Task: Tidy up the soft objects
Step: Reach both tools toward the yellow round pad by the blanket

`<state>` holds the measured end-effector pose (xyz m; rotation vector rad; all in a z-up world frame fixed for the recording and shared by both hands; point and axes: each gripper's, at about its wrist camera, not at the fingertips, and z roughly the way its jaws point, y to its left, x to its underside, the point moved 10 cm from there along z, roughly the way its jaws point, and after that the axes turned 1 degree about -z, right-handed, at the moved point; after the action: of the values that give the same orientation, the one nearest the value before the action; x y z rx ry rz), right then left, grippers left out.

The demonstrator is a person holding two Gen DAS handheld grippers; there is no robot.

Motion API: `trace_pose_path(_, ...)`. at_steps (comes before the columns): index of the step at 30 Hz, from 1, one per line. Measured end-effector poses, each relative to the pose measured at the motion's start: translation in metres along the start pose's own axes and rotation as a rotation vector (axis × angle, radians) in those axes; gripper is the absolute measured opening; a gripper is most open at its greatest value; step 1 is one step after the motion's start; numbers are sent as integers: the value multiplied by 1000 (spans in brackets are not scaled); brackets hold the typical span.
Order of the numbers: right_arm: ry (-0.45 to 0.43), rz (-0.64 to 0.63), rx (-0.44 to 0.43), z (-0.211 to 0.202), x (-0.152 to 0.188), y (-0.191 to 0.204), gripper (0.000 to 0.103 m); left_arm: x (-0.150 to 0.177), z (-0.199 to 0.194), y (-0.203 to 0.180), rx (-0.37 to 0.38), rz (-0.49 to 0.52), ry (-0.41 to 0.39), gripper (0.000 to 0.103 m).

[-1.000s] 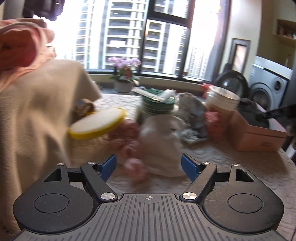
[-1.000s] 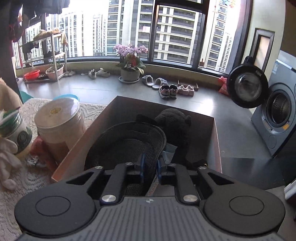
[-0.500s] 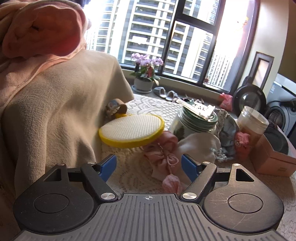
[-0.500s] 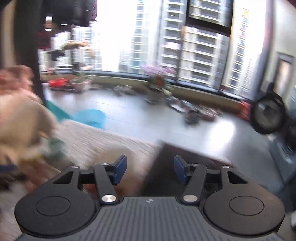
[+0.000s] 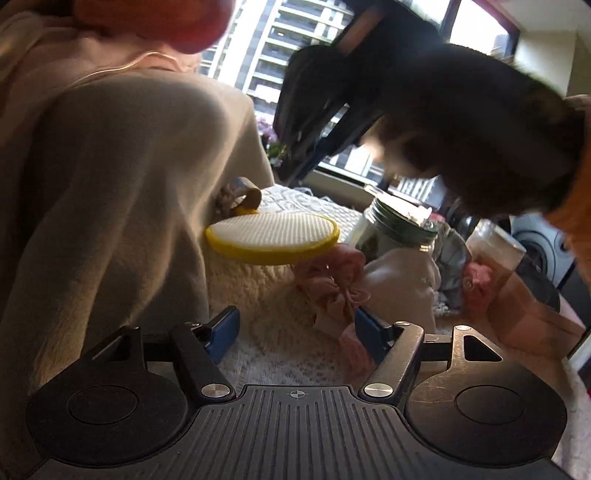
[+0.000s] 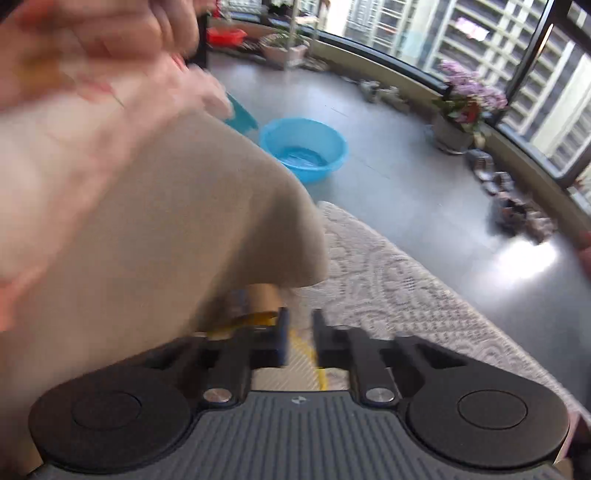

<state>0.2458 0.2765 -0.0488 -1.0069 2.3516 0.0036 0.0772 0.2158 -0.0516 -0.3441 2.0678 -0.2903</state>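
Left tongs (image 5: 295, 328) point down at a lace-covered surface (image 5: 303, 199), their blue pads wide apart but closing, with nothing pressed between them — the tail of a pink drawstring pouch (image 5: 332, 284) lies just ahead, near the right pad. Right tongs (image 6: 298, 334) are blurred; their fingers stand almost together, over the rim of a yellow-edged white pad (image 6: 306, 360), and a grip on it cannot be told.

A large beige cloth (image 5: 110, 192) rises at the left of the surface, with pink fabric (image 5: 155, 22) heaped on top. A dark furry shape (image 5: 480, 140) hangs blurred at upper right of the left view. The yellow-rimmed pad (image 5: 273, 236) leans against the beige cloth, touching the pouch. Beside the pouch sits a white cloth bundle (image 5: 399, 284), with a glass jar (image 5: 399, 229) behind it — and a cardboard box (image 5: 532, 317) further right. A blue basin (image 6: 303, 147) stands on the floor.
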Motion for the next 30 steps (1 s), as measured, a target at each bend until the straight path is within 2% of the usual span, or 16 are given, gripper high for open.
trace_pose_path(2, 34, -12, 78, 20, -2, 0, 6, 0, -2, 4, 9, -26, -6, 74)
trace_pose_path(6, 111, -6, 85, 47, 5, 6, 6, -2, -10, 12, 25, -79, -25, 74)
trace_pose_path(11, 162, -88, -44, 43, 22, 49, 6, -5, -20, 22, 85, -183, -53, 74)
trace_pose_path(15, 208, -150, -113, 25, 51, 71, 6, -8, -25, 28, 108, -240, -70, 74)
trace_pose_path(18, 195, -156, -128, 10, 66, 72, 6, -9, -33, 26, 149, -278, -84, 74)
trace_pose_path(22, 96, -174, -81, -11, 60, 60, 7, -7, -41, 16, 152, -248, -63, 74)
trace_pose_path(24, 92, -164, -111, -19, 63, 58, 7, -10, -46, 12, 157, -244, -71, 74)
trace_pose_path(26, 101, -144, -138, -22, 66, 55, 7, -14, -49, 12, 145, -234, -83, 74)
trace_pose_path(30, 107, -113, -181, -25, 73, 48, 7, -19, -45, 22, 74, -234, -78, 74)
